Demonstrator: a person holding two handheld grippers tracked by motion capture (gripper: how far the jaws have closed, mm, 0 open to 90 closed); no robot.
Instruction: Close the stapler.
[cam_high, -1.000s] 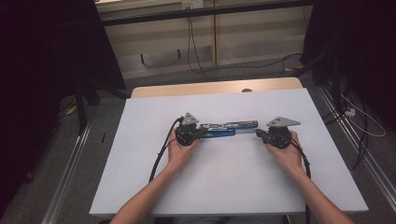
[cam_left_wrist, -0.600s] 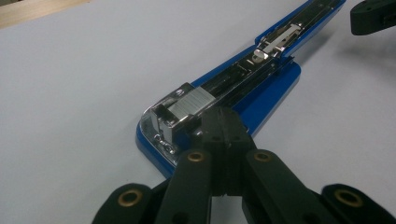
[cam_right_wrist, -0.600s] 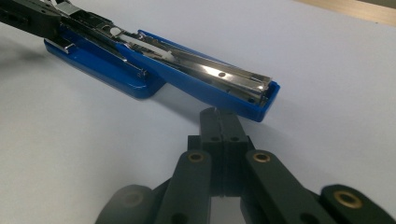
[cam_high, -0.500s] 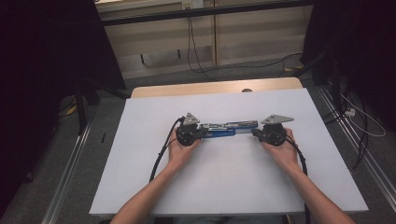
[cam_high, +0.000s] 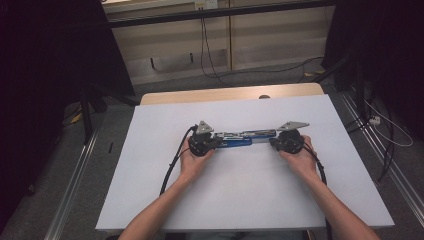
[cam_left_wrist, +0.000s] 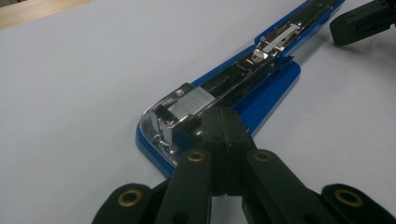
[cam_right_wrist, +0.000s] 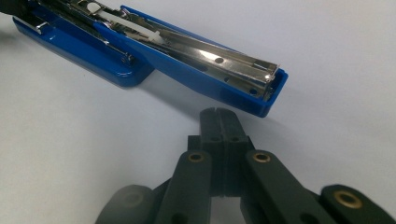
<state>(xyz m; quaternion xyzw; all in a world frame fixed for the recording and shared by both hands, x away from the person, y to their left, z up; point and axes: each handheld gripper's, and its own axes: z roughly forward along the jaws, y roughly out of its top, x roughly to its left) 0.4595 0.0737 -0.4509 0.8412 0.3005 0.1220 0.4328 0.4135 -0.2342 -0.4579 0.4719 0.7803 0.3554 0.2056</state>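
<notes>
Blue plastic and bright steel, one stapler (cam_high: 239, 138) lies swung fully open and flat mid-table (cam_high: 150, 150) between two tools: the left tool (cam_left_wrist: 223, 122), jaws closed and empty, presses on the staple-loaded end, while the right tool (cam_right_wrist: 223, 122), likewise closed, sits just short of the far tip. This looks like the steadying step; next, I judge, the right tool must lift that arm to fold it shut.

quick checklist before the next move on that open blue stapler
1. Stapler lies swung open flat on the table: ok.
2. Staples sit in the magazine at the front end: ok.
3. Left gripper jaws shut, tips at the stapler's front end; pressing or only touching: cannot tell.
4. Right gripper jaws shut, just short of the blue cover end, apart from it: ok.
5. Magazine fully stocked: cannot tell.
</notes>
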